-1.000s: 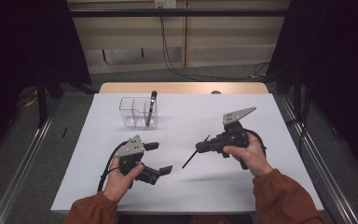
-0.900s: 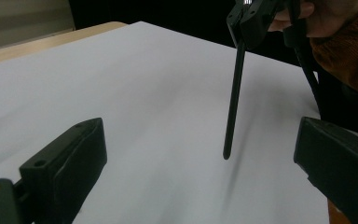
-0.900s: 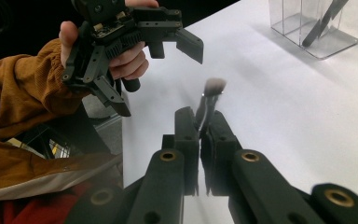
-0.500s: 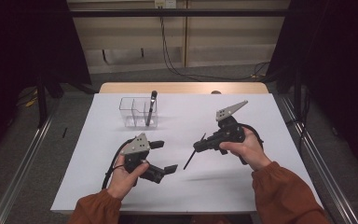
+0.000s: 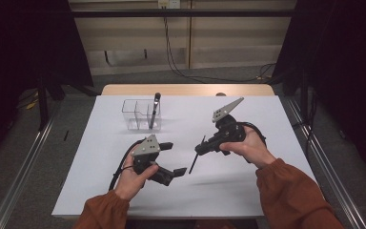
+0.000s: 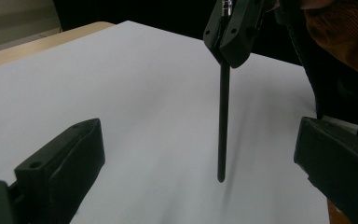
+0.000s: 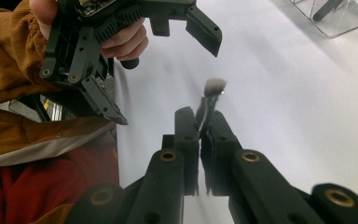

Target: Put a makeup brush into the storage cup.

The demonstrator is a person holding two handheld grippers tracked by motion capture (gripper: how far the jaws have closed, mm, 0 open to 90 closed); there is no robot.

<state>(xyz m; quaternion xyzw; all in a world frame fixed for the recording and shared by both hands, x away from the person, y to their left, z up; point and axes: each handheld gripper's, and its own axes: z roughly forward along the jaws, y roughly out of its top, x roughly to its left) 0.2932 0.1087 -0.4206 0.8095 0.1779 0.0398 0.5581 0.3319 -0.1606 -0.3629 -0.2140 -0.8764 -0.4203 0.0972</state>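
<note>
Brush [image 5: 194,160] hangs pinched in the right gripper [image 5: 201,149], now lifted farther up and back over the white table [image 5: 267,186] than a second ago, likely bound for the clear organizer [image 5: 136,114]. Left gripper [image 5: 174,157] waits, jaws spread.

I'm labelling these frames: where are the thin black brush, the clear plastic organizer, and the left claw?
Thin black brush [image 6: 223,126], left gripper view, mid-handle.
Clear plastic organizer [image 5: 132,114], high view, left compartment wall.
Left claw [image 5: 172,157], high view, gap between its open tips.

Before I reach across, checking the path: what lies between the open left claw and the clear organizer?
Nothing: the high view shows bare white tabletop between left claw and organizer.
</note>
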